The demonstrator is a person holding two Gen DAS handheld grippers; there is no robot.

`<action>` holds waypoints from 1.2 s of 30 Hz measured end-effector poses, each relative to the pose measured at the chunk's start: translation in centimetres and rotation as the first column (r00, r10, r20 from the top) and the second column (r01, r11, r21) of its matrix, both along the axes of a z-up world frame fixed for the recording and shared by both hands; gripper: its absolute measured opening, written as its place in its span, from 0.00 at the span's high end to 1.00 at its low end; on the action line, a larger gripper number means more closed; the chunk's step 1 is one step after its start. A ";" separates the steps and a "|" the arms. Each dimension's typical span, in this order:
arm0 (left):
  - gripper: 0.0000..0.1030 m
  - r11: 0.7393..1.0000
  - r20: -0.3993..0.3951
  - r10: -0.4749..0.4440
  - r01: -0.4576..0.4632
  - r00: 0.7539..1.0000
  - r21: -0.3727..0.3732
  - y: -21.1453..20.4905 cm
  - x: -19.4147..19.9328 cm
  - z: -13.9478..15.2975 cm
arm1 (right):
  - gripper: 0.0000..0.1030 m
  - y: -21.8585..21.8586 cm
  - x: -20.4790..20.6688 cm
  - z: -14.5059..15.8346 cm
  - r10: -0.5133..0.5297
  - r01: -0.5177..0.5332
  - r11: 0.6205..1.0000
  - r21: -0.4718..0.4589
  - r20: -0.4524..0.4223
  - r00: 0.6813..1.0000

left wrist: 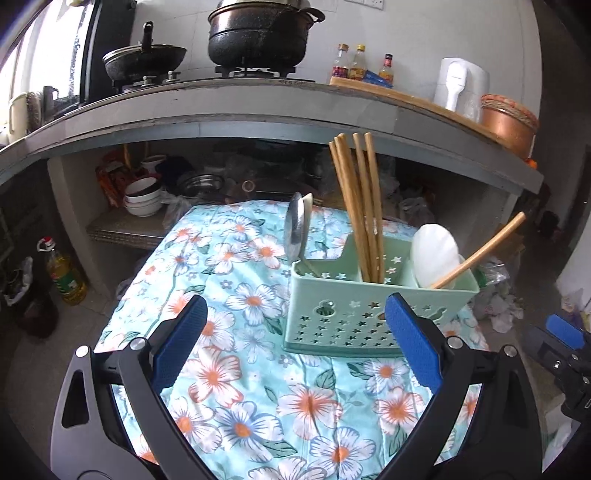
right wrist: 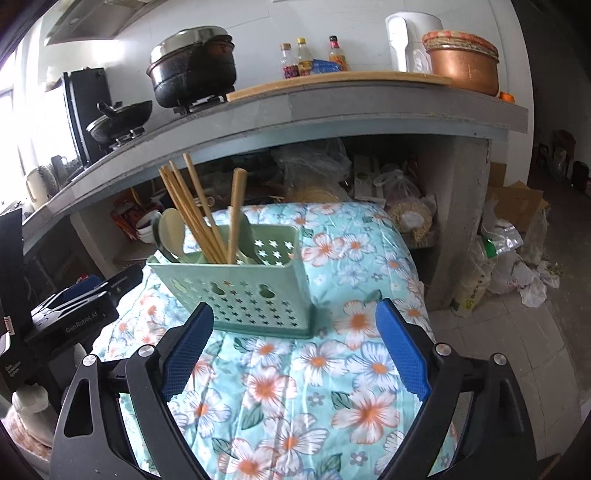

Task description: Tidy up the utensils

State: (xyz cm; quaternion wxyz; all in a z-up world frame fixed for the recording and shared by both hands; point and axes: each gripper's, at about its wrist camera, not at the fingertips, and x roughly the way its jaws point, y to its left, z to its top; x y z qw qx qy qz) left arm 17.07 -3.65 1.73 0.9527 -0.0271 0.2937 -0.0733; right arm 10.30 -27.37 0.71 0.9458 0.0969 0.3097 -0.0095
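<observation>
A pale green utensil caddy (left wrist: 369, 317) (right wrist: 251, 291) with star cut-outs stands on a floral cloth (left wrist: 258, 369) (right wrist: 314, 369). Wooden chopsticks (left wrist: 356, 206) (right wrist: 192, 214) stand upright in its middle compartment. A metal spoon (left wrist: 293, 229) leans at its left end, and a white spoon (left wrist: 434, 254) and one slanting chopstick (left wrist: 480, 251) sit at its right end. My left gripper (left wrist: 295, 310) is open just short of the caddy, nothing between its blue pads. My right gripper (right wrist: 295, 314) is also open, near the caddy's front corner, holding nothing.
Behind the table runs a grey counter (left wrist: 221, 107) (right wrist: 332, 99) with a black pot (left wrist: 258, 33), a wok (left wrist: 144, 59), sauce bottles (left wrist: 358, 62) and a copper pot (right wrist: 461, 62). Bowls (left wrist: 142, 195) sit beneath it. An oil bottle (left wrist: 62, 273) and bags (right wrist: 517, 266) stand on the floor.
</observation>
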 end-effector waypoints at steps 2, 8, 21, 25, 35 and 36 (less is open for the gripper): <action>0.10 1.000 -0.010 0.000 0.000 1.000 0.002 -0.1 -0.1 -0.1 | 0.15 -0.3 0.1 -0.1 -0.012 0.012 1.000 0.001 -0.018 1.000; 0.09 0.999 -0.031 -0.009 0.011 0.999 0.040 -0.5 -0.5 -0.4 | 0.15 -0.6 0.2 -0.6 -0.038 0.039 0.999 0.009 -0.049 0.998; 0.10 0.998 -0.039 -0.023 0.025 0.999 0.058 -1.1 -1.4 -0.2 | 0.15 -0.5 -0.6 -0.3 -0.041 0.041 0.999 0.006 -0.045 0.998; 0.10 0.998 -0.055 -0.015 0.019 0.998 0.059 -1.3 -1.3 -0.3 | 0.15 -0.5 -0.7 -0.3 -0.045 0.046 0.999 0.000 -0.050 0.998; 0.09 0.996 -0.064 -0.009 0.014 0.998 0.091 -1.9 -1.7 -0.4 | 0.15 -1.3 -0.9 -0.8 -0.065 0.064 0.998 -0.022 -0.071 0.995; 0.09 0.996 -0.066 -0.008 0.014 0.998 0.092 -1.9 -1.7 -0.4 | 0.16 -1.4 -0.9 -0.8 -0.068 0.066 0.998 -0.025 -0.073 0.995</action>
